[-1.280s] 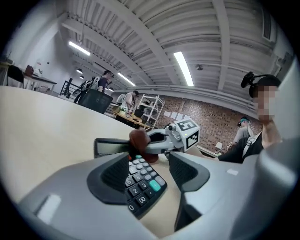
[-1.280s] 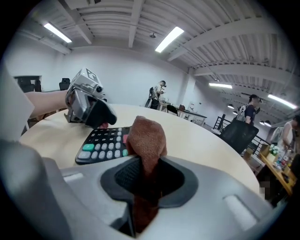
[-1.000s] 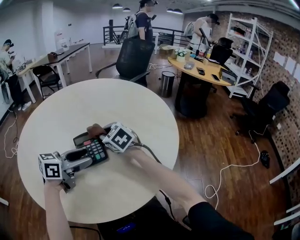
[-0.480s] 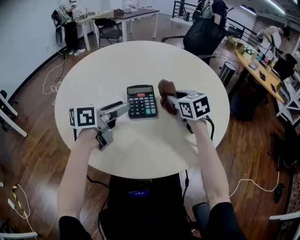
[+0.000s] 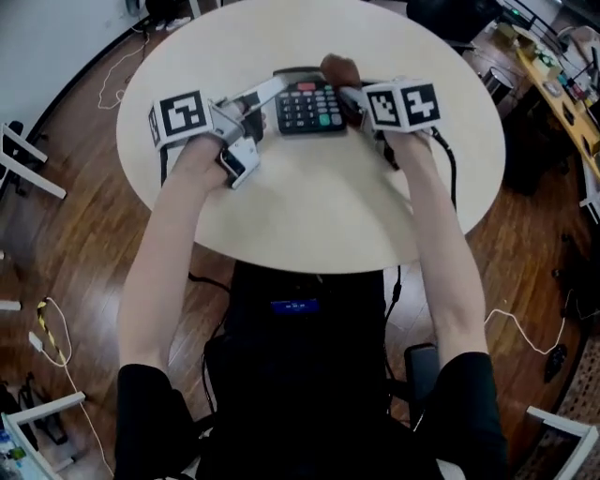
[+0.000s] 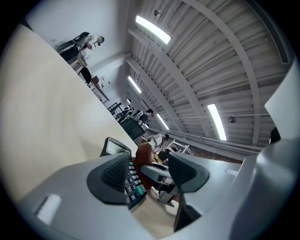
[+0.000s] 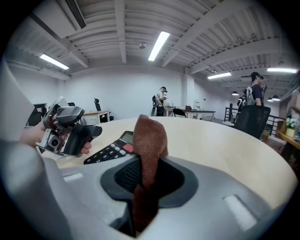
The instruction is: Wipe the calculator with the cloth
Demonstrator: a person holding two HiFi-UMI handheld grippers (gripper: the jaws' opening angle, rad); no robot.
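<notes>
A black calculator (image 5: 305,105) lies flat on the round white table (image 5: 309,216), display at its far end. My left gripper (image 5: 267,94) reaches in from the left, its jaws apart and one finger beside the calculator's left edge. In the left gripper view the calculator (image 6: 130,185) shows past the left pad, and the gripper (image 6: 150,176) clamps nothing. My right gripper (image 5: 349,94) is shut on a brown cloth (image 5: 339,69) at the calculator's far right corner. In the right gripper view the cloth (image 7: 149,140) stands up out of the gripper (image 7: 147,180), with the calculator (image 7: 110,150) just left of it.
The table's near edge runs close to the person's body. A yellow desk (image 5: 553,66) with items stands at the far right, and a dark office chair (image 5: 450,14) behind the table. Cables (image 5: 52,337) lie on the wooden floor at left. People stand far off in the room.
The head view has swung steeply down. A second ago both grippers lay over the calculator; now the left sits at its left edge, rolled over, and the cloth at its far right corner.
</notes>
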